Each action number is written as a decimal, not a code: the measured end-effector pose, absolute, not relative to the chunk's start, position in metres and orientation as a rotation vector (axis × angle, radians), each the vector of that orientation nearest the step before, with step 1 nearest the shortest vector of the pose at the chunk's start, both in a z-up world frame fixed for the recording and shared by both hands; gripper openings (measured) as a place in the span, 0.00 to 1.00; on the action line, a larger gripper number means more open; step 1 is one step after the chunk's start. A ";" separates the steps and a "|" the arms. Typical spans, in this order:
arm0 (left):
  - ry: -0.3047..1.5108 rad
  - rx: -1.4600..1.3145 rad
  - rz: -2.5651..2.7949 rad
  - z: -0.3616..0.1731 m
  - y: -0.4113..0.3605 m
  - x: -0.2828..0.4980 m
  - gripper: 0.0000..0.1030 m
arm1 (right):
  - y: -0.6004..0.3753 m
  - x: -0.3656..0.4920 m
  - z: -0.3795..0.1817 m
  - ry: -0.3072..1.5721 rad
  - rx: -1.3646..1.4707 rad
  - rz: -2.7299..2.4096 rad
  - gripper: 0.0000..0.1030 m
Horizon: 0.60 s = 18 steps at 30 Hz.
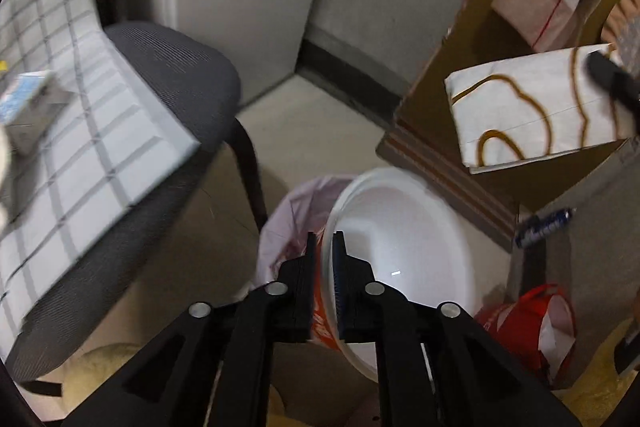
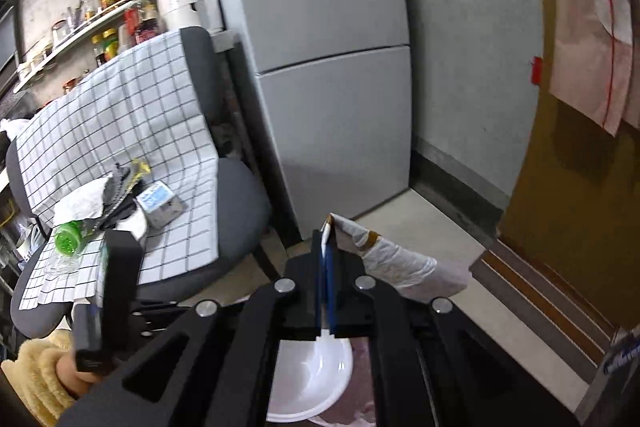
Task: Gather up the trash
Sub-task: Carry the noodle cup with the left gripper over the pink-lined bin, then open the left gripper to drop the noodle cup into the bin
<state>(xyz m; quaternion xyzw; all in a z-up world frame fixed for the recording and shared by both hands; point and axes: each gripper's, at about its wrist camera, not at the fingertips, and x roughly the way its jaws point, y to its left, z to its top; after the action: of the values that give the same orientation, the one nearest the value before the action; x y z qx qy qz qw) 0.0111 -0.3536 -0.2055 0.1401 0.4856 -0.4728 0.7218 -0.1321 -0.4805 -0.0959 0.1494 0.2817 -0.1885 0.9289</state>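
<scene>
Left wrist: left hand-held gripper (image 1: 325, 247) pinches bowl (image 1: 400, 247) rim above bin (image 1: 288, 223); chair (image 1: 168, 99) beside.

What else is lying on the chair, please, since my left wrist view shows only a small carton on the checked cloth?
Observer: A green plastic bottle lies on the checked cloth.
Operator: Thank you. Is anything beside the carton?
Observer: Yes, crumpled white paper and dark wrappers lie just left of the carton.
Operator: And does the right hand-held gripper really grip that paper bag?
Observer: Yes, the right hand-held gripper is shut on the top edge of the paper bag.
</scene>
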 end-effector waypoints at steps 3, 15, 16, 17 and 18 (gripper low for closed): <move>1.060 0.327 -1.029 -0.209 -0.356 0.010 0.17 | -0.487 -0.133 -0.106 0.607 0.320 -0.393 0.02; 0.932 0.255 -0.808 -0.156 -0.276 0.037 0.27 | -0.486 -0.107 -0.152 0.776 0.423 -0.395 0.13; 0.927 0.250 -0.796 -0.153 -0.272 0.037 0.27 | -0.485 -0.106 -0.154 0.783 0.447 -0.391 0.24; 0.921 0.242 -0.778 -0.149 -0.264 0.039 0.28 | -0.484 -0.105 -0.154 0.788 0.458 -0.389 0.30; 0.915 0.234 -0.765 -0.145 -0.257 0.040 0.29 | -0.482 -0.104 -0.153 0.786 0.458 -0.389 0.33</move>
<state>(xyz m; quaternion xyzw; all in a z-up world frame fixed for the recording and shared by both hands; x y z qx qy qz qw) 0.0404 -0.2568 -0.1449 0.1102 0.4300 -0.3593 0.8209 -0.1039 -0.4818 -0.1534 0.2196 0.3773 -0.1866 0.8801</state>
